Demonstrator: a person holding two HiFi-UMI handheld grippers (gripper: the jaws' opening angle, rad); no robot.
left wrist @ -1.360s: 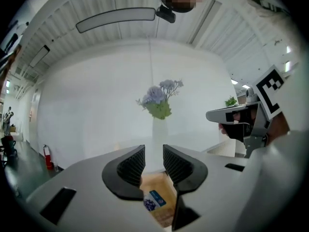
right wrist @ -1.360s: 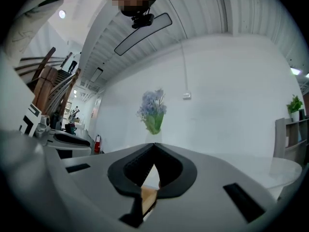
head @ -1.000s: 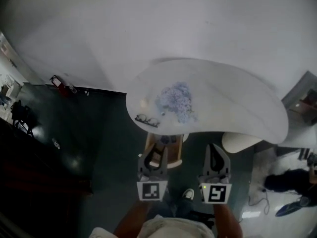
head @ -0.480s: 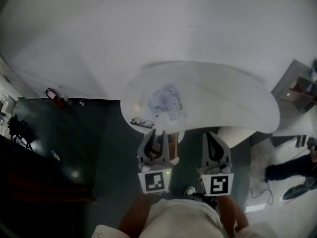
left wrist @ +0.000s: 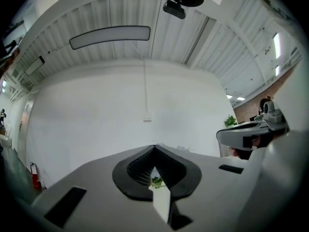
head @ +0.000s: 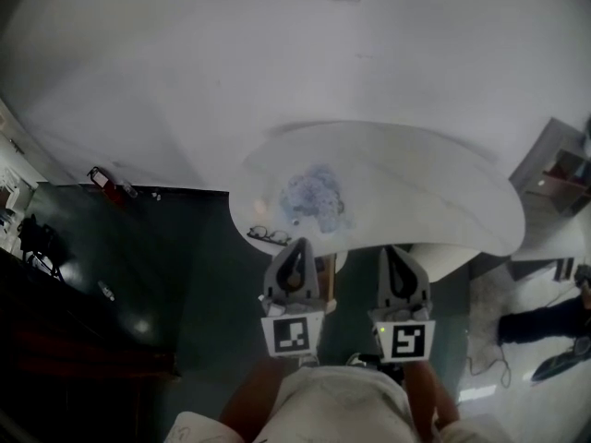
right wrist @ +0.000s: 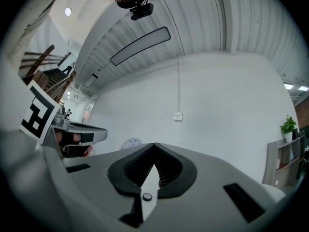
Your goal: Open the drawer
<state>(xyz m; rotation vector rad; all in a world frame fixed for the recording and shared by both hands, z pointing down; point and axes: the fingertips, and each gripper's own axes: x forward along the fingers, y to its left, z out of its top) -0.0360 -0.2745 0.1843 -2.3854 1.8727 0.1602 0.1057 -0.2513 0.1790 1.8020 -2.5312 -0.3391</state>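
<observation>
"Two things I need from you: how do the grippers stand, and where is the drawer (head: 325, 268)?"

"On my head view the left gripper (head: 296, 245) and the right gripper (head: 398, 250) hang side by side, a little apart, at the near edge of the white counter (head: 434, 201). The left one's jaws have just closed, tip against tip, with nothing between them. The right one's jaws are together as well, and empty."

"And the drawer?"

"Under the counter's near edge. I see only a strip of its wooden side, just right of the left gripper, which covers the rest. I can't tell how far out it stands."

"Anything on top?"

"A pair of glasses (head: 270, 236) at the near left rim, and a crumpled bluish heap (head: 314, 197) just behind them. Both gripper views look roughly level at a bare white wall (left wrist: 96, 120). A red fire extinguisher (head: 103, 181) sits at the foot of that wall on the dark floor (head: 138, 275), well left of the counter."
</observation>
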